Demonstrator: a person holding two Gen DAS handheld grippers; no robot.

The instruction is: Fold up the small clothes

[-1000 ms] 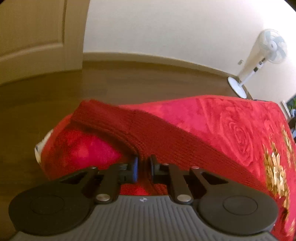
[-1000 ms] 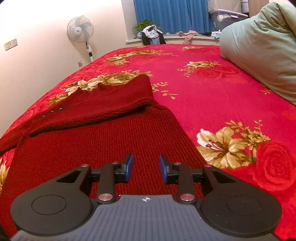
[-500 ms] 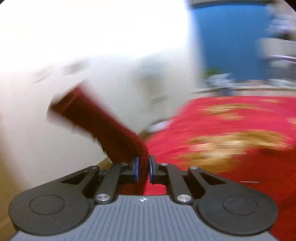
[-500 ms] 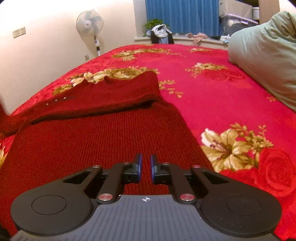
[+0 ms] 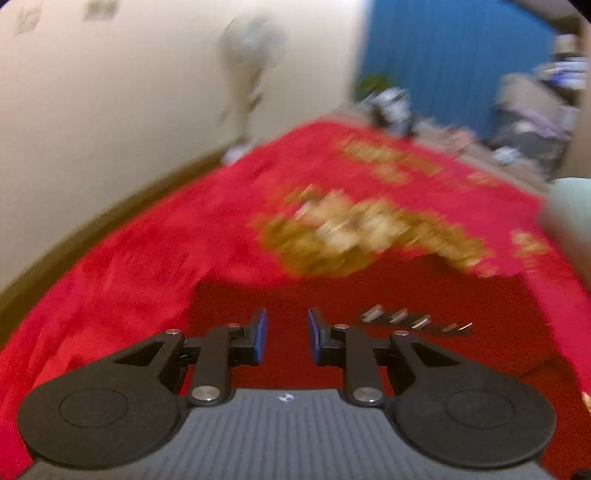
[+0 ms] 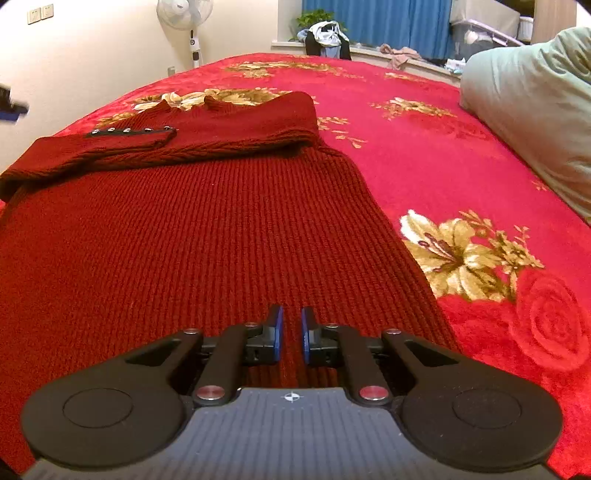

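Note:
A dark red knit sweater (image 6: 184, 240) lies flat on the red floral bedspread (image 6: 424, 129). Its buttoned sleeve (image 6: 129, 133) is folded across the chest. My right gripper (image 6: 291, 332) sits low at the near hem, its blue pads almost together with a ridge of knit pinched between them. In the blurred left wrist view, my left gripper (image 5: 284, 334) hovers over the sweater (image 5: 369, 295) next to the sleeve buttons (image 5: 413, 320). Its jaws are opening and nothing is between the pads. A blurred dark piece of the left gripper (image 6: 11, 107) shows at the right wrist view's left edge.
A pale green pillow (image 6: 535, 110) lies on the bed at the right. A standing fan (image 6: 184, 14) is by the wall beyond the bed's left edge. Loose clothes (image 6: 325, 37) sit on the sill under blue curtains.
The left gripper carried the sleeve from the bed's left side across onto the sweater and let it go. The right gripper closed on the hem and sank a little.

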